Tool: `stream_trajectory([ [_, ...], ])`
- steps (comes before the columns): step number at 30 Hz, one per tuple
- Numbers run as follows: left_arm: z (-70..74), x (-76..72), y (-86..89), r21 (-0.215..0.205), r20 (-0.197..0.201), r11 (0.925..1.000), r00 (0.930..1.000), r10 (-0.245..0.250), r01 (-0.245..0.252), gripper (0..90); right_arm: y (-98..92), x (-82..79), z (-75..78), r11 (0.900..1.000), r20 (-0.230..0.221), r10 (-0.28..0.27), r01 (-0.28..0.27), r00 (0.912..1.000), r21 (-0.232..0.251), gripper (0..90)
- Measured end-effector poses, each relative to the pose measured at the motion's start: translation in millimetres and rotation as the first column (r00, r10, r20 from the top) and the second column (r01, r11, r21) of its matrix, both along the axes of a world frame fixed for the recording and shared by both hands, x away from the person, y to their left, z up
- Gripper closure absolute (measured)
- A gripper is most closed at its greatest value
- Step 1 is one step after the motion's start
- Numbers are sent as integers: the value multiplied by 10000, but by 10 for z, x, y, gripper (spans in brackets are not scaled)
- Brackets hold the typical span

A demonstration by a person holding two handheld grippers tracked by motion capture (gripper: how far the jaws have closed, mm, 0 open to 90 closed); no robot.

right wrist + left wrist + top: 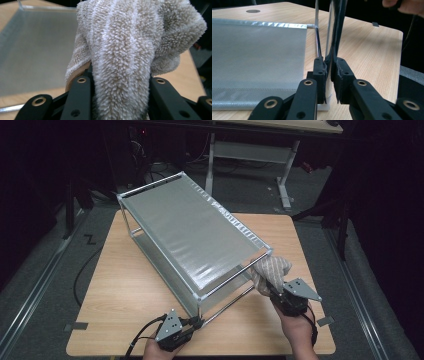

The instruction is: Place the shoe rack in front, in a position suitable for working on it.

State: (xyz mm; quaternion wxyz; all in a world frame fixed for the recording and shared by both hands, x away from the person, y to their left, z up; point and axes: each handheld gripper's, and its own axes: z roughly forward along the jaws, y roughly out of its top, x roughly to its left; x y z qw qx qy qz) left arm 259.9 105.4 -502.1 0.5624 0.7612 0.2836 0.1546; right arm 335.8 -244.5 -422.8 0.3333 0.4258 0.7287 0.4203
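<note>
Wooden counter point(125, 290) carries a metal rack point(190, 235). Left tool point(329, 75) clamps the rack's near corner post point(331, 37); right tool point(280, 292) grips a towel point(270, 270), seemingly touching the rack's right corner.

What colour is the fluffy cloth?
The cloth is beige with pale whitish stripes. It shows best in the right gripper view.

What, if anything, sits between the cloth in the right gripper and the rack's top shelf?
Nothing visible. The right gripper is shut on the striped cloth, which sits at the near right corner of the rack. The left gripper clamps the rack's near corner post, off to the side.
</note>
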Motion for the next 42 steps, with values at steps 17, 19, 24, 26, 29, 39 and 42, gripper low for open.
stream_trajectory([
  [17,0,1,0,-1,0,10000,10000,-2,2,802,-191,94,-590,9988,-1954,-216,125,9805,-477,670],
  [19,0,2,0,-8,-5,10000,10000,-4,4,802,-241,87,-604,9980,-2026,-356,243,9786,-579,670],
  [24,0,3,0,-9,-10,10000,10000,-7,7,801,-397,96,-603,9947,-2038,-884,758,9750,-688,670],
  [26,0,3,0,-18,-15,10000,10000,-11,11,802,-443,100,-592,9928,-1949,-1057,925,9751,-758,670],
  [29,0,0,-1,4,3,10000,10000,2,-2,802,-503,112,-577,9905,-1844,-1274,1153,9746,-753,670],
  [39,0,-61,17,79,133,9997,9996,230,-231,802,-465,296,-567,9896,-1581,-1320,1209,9786,-778,669],
  [42,2,-100,27,160,189,9992,9992,351,-354,803,-403,377,-576,9912,-1532,-1137,1016,9816,-842,669],
])
